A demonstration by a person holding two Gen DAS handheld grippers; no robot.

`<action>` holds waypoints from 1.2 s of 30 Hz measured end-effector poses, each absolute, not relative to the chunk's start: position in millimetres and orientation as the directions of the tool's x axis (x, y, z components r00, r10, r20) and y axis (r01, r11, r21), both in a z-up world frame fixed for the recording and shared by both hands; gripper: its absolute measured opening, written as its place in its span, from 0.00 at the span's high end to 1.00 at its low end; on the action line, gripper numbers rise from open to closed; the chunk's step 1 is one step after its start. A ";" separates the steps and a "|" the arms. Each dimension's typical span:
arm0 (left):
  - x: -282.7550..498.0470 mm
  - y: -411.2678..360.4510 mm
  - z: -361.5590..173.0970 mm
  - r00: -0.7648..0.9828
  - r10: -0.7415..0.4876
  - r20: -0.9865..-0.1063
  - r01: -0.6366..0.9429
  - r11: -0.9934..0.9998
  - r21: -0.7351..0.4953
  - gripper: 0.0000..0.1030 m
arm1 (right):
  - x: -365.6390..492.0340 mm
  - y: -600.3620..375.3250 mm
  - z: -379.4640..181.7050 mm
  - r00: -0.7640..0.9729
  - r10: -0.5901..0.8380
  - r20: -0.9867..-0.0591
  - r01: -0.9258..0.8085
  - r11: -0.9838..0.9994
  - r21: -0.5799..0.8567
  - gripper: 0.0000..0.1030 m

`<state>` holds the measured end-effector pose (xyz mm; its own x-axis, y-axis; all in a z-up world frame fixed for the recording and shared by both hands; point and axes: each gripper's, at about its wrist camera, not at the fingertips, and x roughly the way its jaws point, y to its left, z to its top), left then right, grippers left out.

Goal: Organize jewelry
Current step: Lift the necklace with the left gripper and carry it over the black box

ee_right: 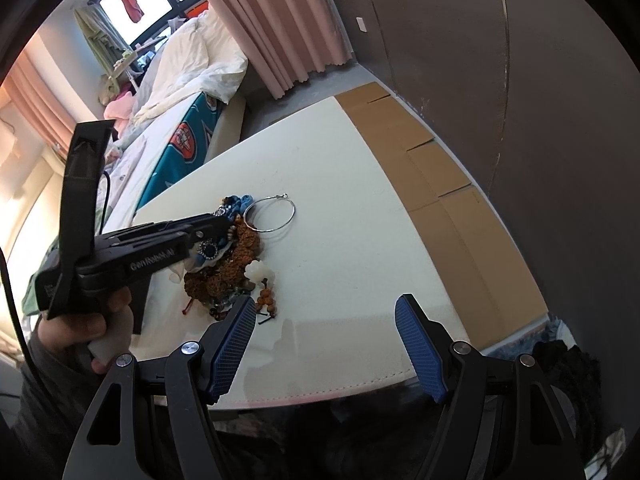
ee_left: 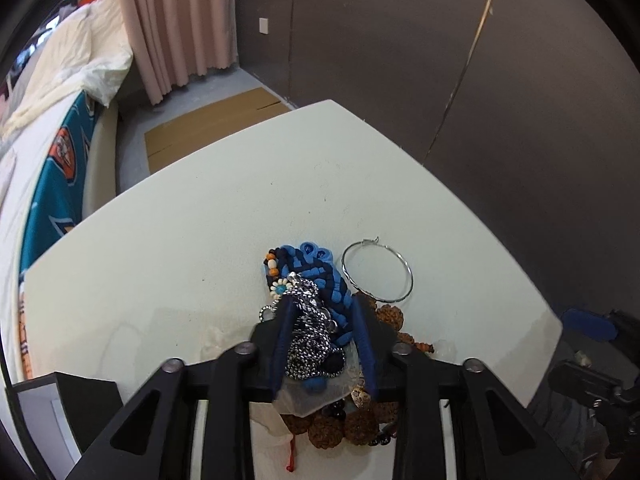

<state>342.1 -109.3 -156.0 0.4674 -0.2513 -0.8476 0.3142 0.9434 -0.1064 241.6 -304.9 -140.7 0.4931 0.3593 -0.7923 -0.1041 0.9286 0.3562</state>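
Note:
A heap of jewelry lies on the white table (ee_left: pixel 200 220): a blue braided cord bracelet (ee_left: pixel 316 276), a silver chain (ee_left: pixel 308 332), brown seed beads (ee_left: pixel 340 428) and a thin silver hoop (ee_left: pixel 378 270) beside it. My left gripper (ee_left: pixel 322 308) is closed on the silver chain and blue braid, resting on the heap. In the right wrist view the heap (ee_right: pixel 228 264) and the hoop (ee_right: pixel 270 214) lie ahead. My right gripper (ee_right: pixel 326 308) is open and empty over the table's near edge, just right of the heap.
Flat cardboard sheets (ee_right: pixel 424 168) lie on the floor past the table's right side. A bed (ee_right: pixel 176 112) with white bedding stands to the left, pink curtains (ee_right: pixel 276 20) behind. The grey wall (ee_left: pixel 480 80) is close behind the table.

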 end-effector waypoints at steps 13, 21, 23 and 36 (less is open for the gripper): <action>327.6 -85.8 -119.9 0.512 -0.289 -0.809 0.288 0.945 -0.155 0.95 | 246.4 -301.6 -139.9 0.486 0.392 -0.781 -0.122 0.916 0.383 0.29; 311.1 -63.0 -76.6 0.593 -0.268 -0.759 0.258 0.956 -0.136 0.96 | 256.2 -279.7 -150.3 0.439 0.440 -0.783 -0.178 0.897 0.404 0.33; 307.6 -57.5 -64.9 0.612 -0.261 -0.746 0.252 0.959 -0.129 0.96 | 257.6 -273.5 -153.8 0.424 0.443 -0.790 -0.193 0.896 0.399 0.34; 280.2 -33.9 2.6 0.727 -0.203 -0.656 0.213 0.975 -0.065 0.96 | 281.6 -248.9 -152.9 0.394 0.487 -0.779 -0.250 0.873 0.419 0.42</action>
<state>280.2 -33.9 2.6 0.7273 -0.2031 -0.6556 0.2133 0.9748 -0.0653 281.6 -248.9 -152.9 0.3943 0.4870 -0.7793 -0.2499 0.8729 0.4191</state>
